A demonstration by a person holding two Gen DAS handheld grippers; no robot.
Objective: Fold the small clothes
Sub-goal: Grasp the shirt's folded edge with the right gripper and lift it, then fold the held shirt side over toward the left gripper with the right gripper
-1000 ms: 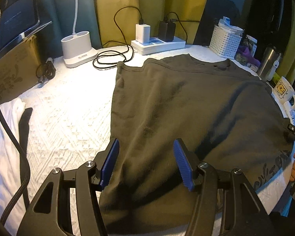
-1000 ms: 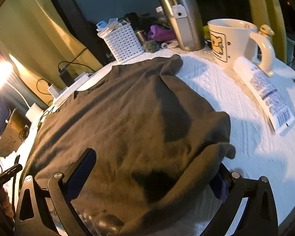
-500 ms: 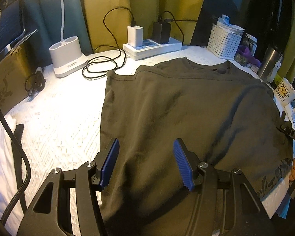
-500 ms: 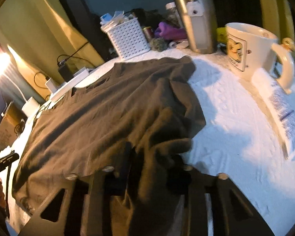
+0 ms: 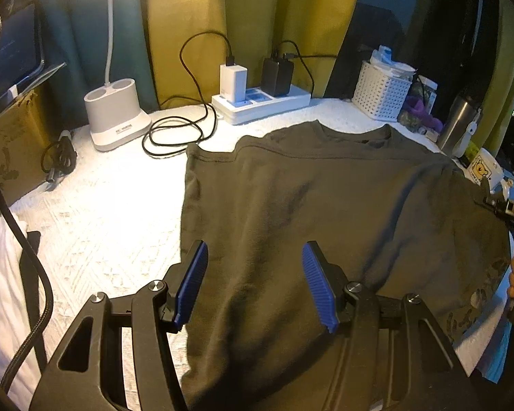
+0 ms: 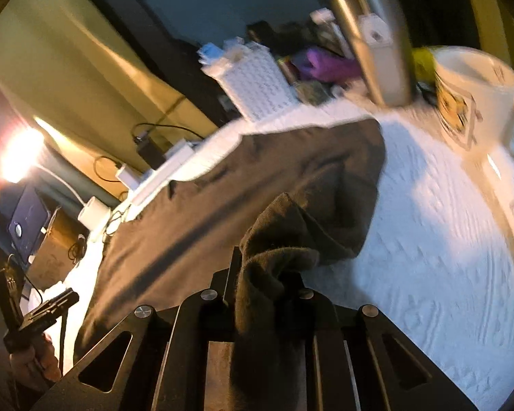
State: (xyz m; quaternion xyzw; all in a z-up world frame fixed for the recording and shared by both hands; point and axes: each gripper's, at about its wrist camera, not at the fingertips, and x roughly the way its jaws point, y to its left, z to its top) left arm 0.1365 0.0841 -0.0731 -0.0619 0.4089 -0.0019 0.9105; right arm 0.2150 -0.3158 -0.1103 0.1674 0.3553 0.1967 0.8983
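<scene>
Two grippers are at work, and we start with them. Our right gripper (image 6: 267, 274) has pressed its jaws together on a bunched corner of the dark shirt (image 5: 325, 212), the cloth gathered into a raised tuft between the fingers and hanging down over the frame. Our left gripper (image 5: 255, 281) stands spread above the near hem, its blue pads (image 5: 192, 281) apart with cloth beneath them but nothing pinched.

One shirt lies flat on the white textured cover (image 5: 113, 205), collar towards the far side, its right edge lifted by our grip. We judge this to be the opening of the first fold: one side is seized, the other not yet. The next move likely calls for our left gripper to close on the hem so both can carry the edge across evenly; pulling with one alone may drag the shirt askew.

Beyond the cloth we count one power strip (image 5: 260, 102) with two chargers, one white basket (image 5: 382, 94), one steel tumbler (image 6: 373, 44), one mug (image 6: 473, 96) and one lamp base (image 5: 114, 113).
</scene>
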